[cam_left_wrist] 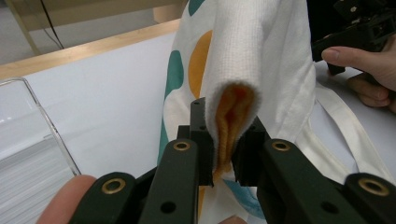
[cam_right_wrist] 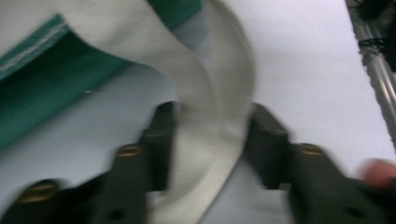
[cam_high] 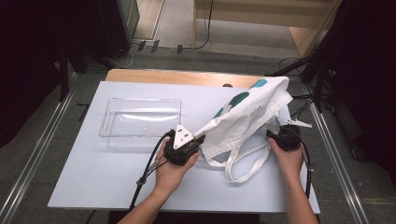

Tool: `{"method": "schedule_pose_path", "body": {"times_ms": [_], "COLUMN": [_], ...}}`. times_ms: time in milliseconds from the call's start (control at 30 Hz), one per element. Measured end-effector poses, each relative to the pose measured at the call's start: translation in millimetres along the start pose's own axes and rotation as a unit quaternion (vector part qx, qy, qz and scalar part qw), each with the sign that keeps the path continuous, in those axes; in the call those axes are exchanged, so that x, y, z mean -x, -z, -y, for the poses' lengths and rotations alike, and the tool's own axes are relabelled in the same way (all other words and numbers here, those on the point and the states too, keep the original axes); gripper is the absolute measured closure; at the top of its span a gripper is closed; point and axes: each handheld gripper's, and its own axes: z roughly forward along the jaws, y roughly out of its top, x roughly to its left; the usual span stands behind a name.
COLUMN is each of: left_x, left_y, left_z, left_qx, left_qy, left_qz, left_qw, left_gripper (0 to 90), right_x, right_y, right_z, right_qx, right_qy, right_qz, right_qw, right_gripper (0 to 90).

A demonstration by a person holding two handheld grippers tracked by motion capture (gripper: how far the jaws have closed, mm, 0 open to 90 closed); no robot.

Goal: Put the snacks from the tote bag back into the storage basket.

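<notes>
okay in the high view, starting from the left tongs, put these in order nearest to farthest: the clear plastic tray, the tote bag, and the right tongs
1. Tote bag: a fold of it is pinched in the left tongs, so it touches them, stretching up and right.
2. Clear plastic tray: just up and left of the left tongs, its near corner close by.
3. Right tongs: across the bag, at the table's right side.

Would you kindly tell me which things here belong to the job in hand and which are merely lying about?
In the job:
- tote bag
- left gripper, shut on a fold of the bag
- right gripper, jaws either side of a bag edge

Lying about:
- clear tray
- cables on the floor
</notes>
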Motion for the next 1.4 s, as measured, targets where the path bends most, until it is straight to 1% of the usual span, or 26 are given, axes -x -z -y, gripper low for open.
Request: {"method": "schedule_pose_path", "body": {"times_ms": [33, 67, 100, 133, 167, 233, 267, 300, 433, 567, 700, 767, 800, 867, 900, 967, 1067, 1100, 1133, 1167, 1200, 1233, 1300, 1333, 1367, 1400], "left_x": [-1.5, -2.4, -2.4, -4.3, -4.3, -6.3, -7.0, -9.6, -14.1, -20.4, -30.6, -35.8, -36.9, -39.6, -40.4, -41.3, -42.9, -43.9, -44.4, -44.7, -44.6, -44.4, -44.7, -45.4, -46.5, -49.3], "left_y": [-0.7, -1.4, -1.4, -3.6, -3.6, -5.8, -6.2, -8.6, -14.4, -20.7, -26.3, -28.8, -29.4, -28.9, -27.6, -25.2, -24.8, -24.7, -25.1, -25.4, -25.7, -25.7, -25.6, -25.4, -25.5, -25.8], "left_z": [-0.2, -0.1, -0.1, -0.8, -0.8, -2.6, -3.0, -4.2, -6.2, -12.0, -20.8, -23.3, -23.2, -21.7, -20.7, -19.6, -19.5, -19.7, -19.7, -19.6, -19.4, -19.3, -19.3, -19.3, -19.0, -18.6], "left_qx": [0.0, 0.002, 0.002, 0.002, 0.002, 0.002, 0.002, 0.002, 0.0, -0.002, -0.004, -0.002, -0.001, -0.001, 0.001, 0.002, -0.001, -0.002, -0.001, -0.002, -0.003, -0.006, -0.007, -0.009, -0.009, -0.012], "left_qy": [0.004, 0.008, 0.008, 0.016, 0.016, 0.019, 0.02, 0.026, 0.038, 0.044, 0.052, 0.058, 0.058, 0.061, 0.063, 0.063, 0.067, 0.07, 0.073, 0.073, 0.071, 0.067, 0.062, 0.059, 0.058, 0.06], "left_qz": [0.0, -0.001, -0.001, -0.003, -0.003, -0.007, -0.008, -0.01, -0.015, -0.026, -0.043, -0.052, -0.054, -0.054, -0.053, -0.052, -0.057, -0.057, -0.058, -0.058, -0.058, -0.058, -0.057, -0.055, -0.05, -0.043], "left_qw": [1.0, 1.0, 1.0, 0.9999, 0.9999, 0.9998, 0.9998, 0.9996, 0.9992, 0.9987, 0.9977, 0.997, 0.9968, 0.9967, 0.9966, 0.9966, 0.9962, 0.996, 0.9956, 0.9956, 0.9958, 0.9961, 0.9964, 0.9967, 0.9971, 0.9972], "left_gripper": [82.2, 82.2, 82.3, 82.4, 82.4, 82.8, 82.8, 82.9, 83.2, 83.3, 83.1, 82.7, 81.5, 79.6, 77.5, 75.1, 69.1, 67.6, 67.6, 67.5, 67.8, 69.2, 70.2, 72.5, 76.6, 77.8], "right_x": [1.8, 2.8, 2.8, 2.1, 2.1, -4.2, -4.2, -3.7, -0.3, -3.2, -9.7, -19.4, -21.3, -17.5, -14.3, -9.0, 4.8, 15.6, 15.6, 20.7, 27.2, 36.6, 38.3, 42.4, 45.4, 45.4], "right_y": [2.2, 3.6, 3.6, 10.9, 10.9, 23.4, 23.4, 32.4, 47.2, 71.6, 85.4, 94.6, 97.6, 100.4, 104.2, 113.1, 120.9, 116.9, 116.9, 111.0, 100.5, 77.7, 72.3, 62.0, 51.3, 48.0], "right_z": [1.1, 1.9, 1.9, 7.8, 7.8, 19.4, 19.4, 27.1, 40.9, 66.4, 81.2, 91.8, 93.9, 93.9, 92.2, 84.7, 68.3, 54.9, 54.9, 48.6, 42.0, 33.9, 32.1, 28.4, 22.5, 19.6], "right_qx": [0.006, 0.012, 0.012, 0.033, 0.033, 0.052, 0.052, 0.06, 0.057, 0.049, 0.041, 0.038, 0.036, 0.046, 0.068, 0.113, 0.161, 0.163, 0.163, 0.153, 0.139, 0.105, 0.098, 0.098, 0.116, 0.126], "right_qy": [0.0, -0.007, -0.007, -0.016, -0.016, 0.015, 0.015, 0.015, 0.014, 0.049, 0.055, 0.08, 0.094, 0.085, 0.076, 0.06, 0.03, 0.01, 0.01, 0.005, 0.005, 0.0, -0.006, -0.016, -0.025, -0.027], "right_qz": [-0.011, -0.012, -0.012, 0.009, 0.009, 0.033, 0.033, 0.034, 0.029, 0.048, 0.038, 0.026, 0.007, -0.046, -0.058, -0.04, -0.009, 0.031, 0.031, 0.058, 0.079, 0.088, 0.088, 0.073, 0.058, 0.055], "right_qw": [0.9999, 0.9998, 0.9998, 0.9993, 0.9993, 0.998, 0.998, 0.9975, 0.9979, 0.9965, 0.9969, 0.9958, 0.9949, 0.9942, 0.9931, 0.9909, 0.9864, 0.9861, 0.9861, 0.9865, 0.9871, 0.9906, 0.9912, 0.9924, 0.9912, 0.9901], "right_gripper": [74.4, 80.2, 80.2, 85.4, 85.4, 86.7, 86.7, 86.9, 87.0, 87.1, 87.3, 87.2, 86.8, 83.7, 72.9, 54.0, 45.5, 44.9, 44.9, 44.8, 43.7, 40.9, 39.9, 40.0, 40.5, 43.6]}}
